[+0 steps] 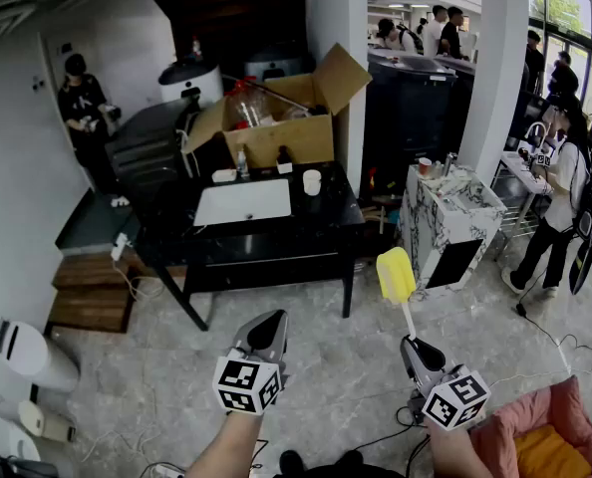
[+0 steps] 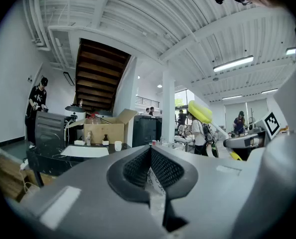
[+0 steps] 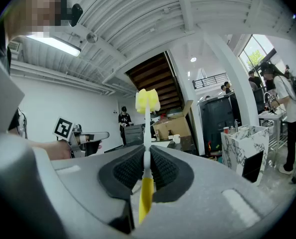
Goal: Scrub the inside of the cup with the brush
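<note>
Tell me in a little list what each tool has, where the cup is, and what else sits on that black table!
left tool: shut, nothing in it
right tool: shut on the brush, yellow head up
cup: white, upright on the black table, far from both tools
also there: open cardboard box at the back, white tray beside the cup
scrubbing: not started yet

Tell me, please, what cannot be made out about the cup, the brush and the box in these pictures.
- Small white cup on the black table: head view, too small and distant; its inside does not show.
- Yellow sponge-headed brush: right gripper view, the right gripper covers part of its handle.
- Open cardboard box: head view, contents too small to name.
</note>
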### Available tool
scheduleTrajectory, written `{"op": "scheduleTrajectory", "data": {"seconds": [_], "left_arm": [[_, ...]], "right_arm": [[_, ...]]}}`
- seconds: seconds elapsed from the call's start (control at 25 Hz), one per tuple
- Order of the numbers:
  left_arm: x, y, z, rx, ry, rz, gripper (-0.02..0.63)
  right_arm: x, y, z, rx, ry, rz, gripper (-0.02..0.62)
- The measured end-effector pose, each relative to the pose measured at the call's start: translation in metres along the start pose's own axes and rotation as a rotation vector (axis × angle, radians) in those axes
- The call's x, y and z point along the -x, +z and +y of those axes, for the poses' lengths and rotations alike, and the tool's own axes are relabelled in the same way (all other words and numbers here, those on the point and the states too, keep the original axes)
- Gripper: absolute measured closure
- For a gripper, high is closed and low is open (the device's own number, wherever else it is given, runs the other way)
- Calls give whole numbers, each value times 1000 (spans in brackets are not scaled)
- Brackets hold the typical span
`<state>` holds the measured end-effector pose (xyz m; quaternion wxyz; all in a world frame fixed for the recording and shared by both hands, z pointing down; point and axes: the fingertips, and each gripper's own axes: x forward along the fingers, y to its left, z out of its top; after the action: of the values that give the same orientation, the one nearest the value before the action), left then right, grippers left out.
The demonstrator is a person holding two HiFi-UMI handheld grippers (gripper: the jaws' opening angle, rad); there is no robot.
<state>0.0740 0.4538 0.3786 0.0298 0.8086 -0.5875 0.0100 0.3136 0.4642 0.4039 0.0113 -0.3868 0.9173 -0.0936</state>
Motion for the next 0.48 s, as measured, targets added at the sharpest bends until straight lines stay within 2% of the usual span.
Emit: {"op": "scheduleTrajectory", "data": {"seconds": [0.28, 0.48], "left_arm": [[-6, -5, -21, 33, -8, 13, 588], [-13, -6, -41, 36, -11, 20, 588]], "right_arm": [[6, 6, -8, 0, 11, -8, 561], [19, 8, -20, -40, 19, -33, 561]]}}
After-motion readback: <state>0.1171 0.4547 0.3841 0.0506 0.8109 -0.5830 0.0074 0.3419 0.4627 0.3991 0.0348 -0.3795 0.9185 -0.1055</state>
